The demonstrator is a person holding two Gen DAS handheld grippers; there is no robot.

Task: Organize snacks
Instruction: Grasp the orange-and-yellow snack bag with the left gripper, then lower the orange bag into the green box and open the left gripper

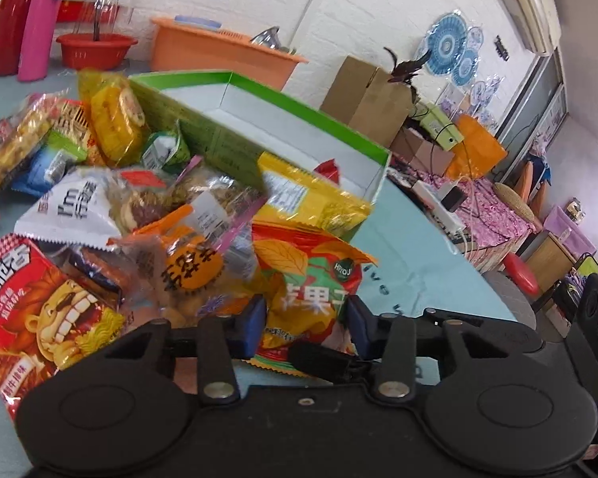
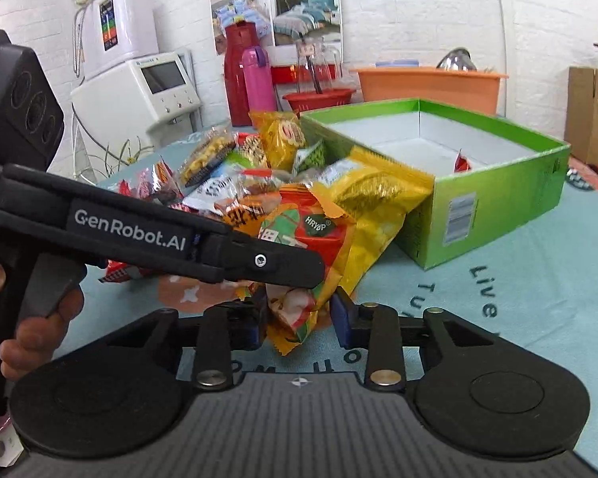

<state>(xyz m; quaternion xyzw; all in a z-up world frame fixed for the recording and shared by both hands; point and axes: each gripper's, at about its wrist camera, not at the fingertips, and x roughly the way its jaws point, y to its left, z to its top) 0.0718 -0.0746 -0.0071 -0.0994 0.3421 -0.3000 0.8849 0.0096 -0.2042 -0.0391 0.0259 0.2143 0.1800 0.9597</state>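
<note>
Teal tablecloth [image 2: 538, 279], green box [image 2: 498, 199] holding 1 red packet [image 2: 462, 164]; both grippers [image 1: 307, 318] [image 2: 299, 314] spread around orange pouch [image 2: 299, 310].

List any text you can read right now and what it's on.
"GenRobot.AI": side of the left gripper.
"HRYO" round logo, last letter unclear: orange-green snack bag.
"Live", partly cut off: tablecloth.
Barcode label on green box: too small.
Other packet print: Chinese, blurred.

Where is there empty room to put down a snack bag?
Most of the green box is bare white floor, with one red packet inside. The blue tablecloth in front of the box is free too. Left of the box, the snack pile is crowded.
</note>
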